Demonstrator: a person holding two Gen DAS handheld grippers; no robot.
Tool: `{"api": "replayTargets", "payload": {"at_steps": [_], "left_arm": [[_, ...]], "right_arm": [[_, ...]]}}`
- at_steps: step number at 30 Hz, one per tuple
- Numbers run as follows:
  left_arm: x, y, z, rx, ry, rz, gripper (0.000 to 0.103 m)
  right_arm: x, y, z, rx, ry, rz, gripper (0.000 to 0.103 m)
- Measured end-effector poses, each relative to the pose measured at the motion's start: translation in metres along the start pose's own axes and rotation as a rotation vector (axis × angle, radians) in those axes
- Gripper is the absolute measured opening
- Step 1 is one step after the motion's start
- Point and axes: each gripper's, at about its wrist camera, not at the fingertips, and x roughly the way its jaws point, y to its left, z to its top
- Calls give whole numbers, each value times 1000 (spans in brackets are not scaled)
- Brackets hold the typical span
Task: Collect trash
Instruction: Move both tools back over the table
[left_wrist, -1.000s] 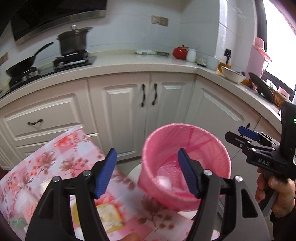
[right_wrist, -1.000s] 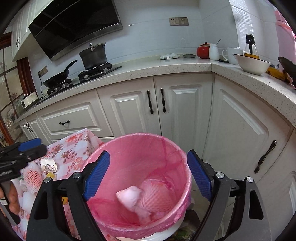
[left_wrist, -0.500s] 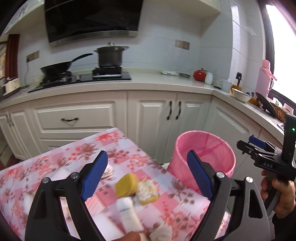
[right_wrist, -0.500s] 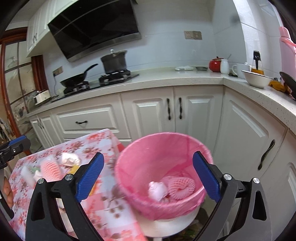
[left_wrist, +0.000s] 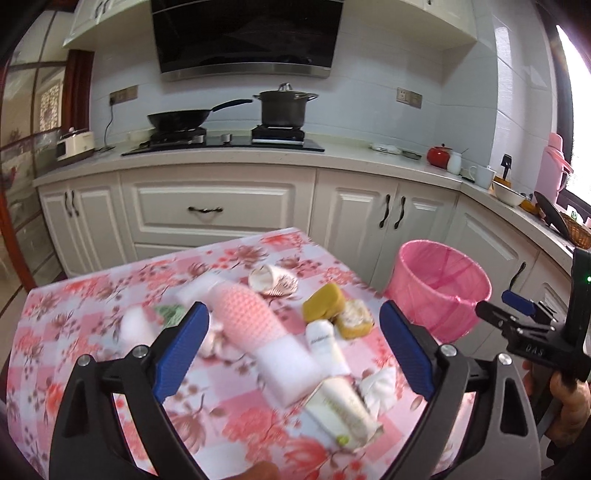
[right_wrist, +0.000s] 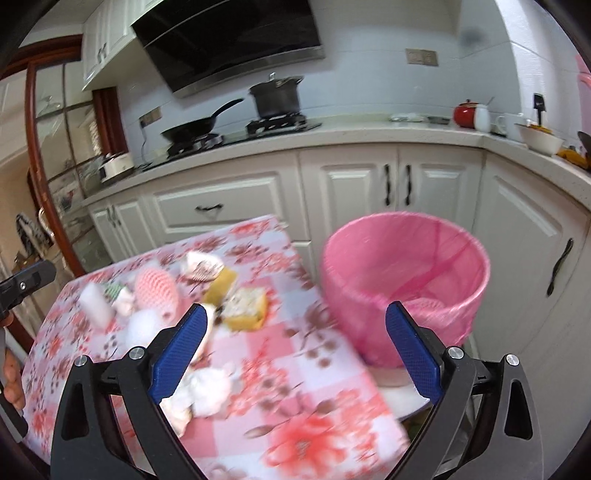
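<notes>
Both claws hang above the table with jaws spread wide and nothing between them, so a pick looks next. The left claw points at the heap of trash: a pink foam net lies across the middle of its gap, a white block touching the net's near end, a white tube just beside that, and a yellow sponge with a crumbly cake piece nearer the bin side. A crushed paper cup sits behind the net. The right claw hovers over the table's near corner, with a crumpled tissue close to its left finger; motion blur makes it hard to say what the white lumps farther left are. The bin, lined with a pink bag, stands off the table's right edge, close enough that a swing from either hand should reach it. Something pink and netted already rests inside.
</notes>
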Motion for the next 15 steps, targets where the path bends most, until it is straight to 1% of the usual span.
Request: {"api": "replayTargets", "payload": {"at_steps": [6,10,12,15], "left_arm": [[-14,18,-19,-27,10,32,90],[-20,32,-30,-64,12,47,90],[-21,38,-34,-80,15,53,90],[-19,43,-38,-93,24,53,90]], "right_arm": [[9,37,-21,-89,68,36,91],[21,46,-29,-115,126,44,91],[27,51,-35,-138,152,37,91],[38,56,-42,-147,194,49,91]]}}
